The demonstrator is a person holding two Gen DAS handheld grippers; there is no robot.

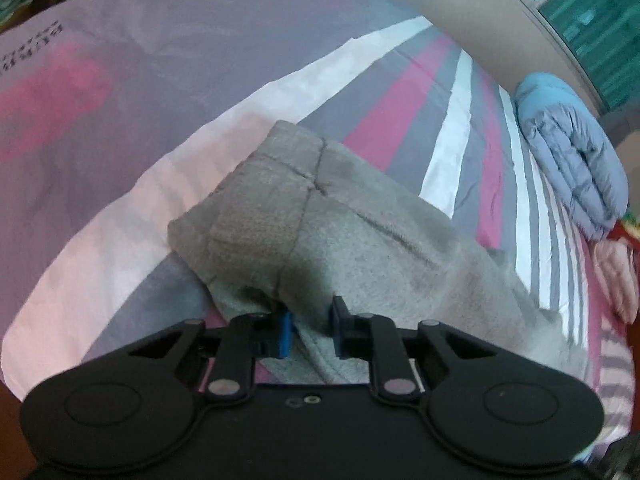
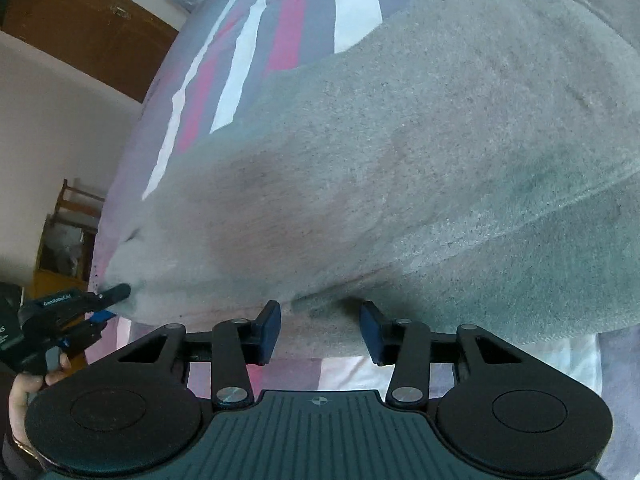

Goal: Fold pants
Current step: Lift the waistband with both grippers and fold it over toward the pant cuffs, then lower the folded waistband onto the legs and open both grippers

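Left gripper (image 1: pixel 311 330) clamped on a fold of grey pants (image 1: pixel 340 240), spread over the striped bed (image 1: pixel 120 240). Right gripper (image 2: pixel 319 330) parted, pads just off the cloth. Left view only: blue quilt (image 1: pixel 572 152) far back. Right view only: wooden door (image 2: pixel 92 28).

We see pants (image 1: pixel 344 232) lying on the bed (image 1: pixel 120 128), a rolled quilt (image 1: pixel 576 152) behind them at the bed's far edge.
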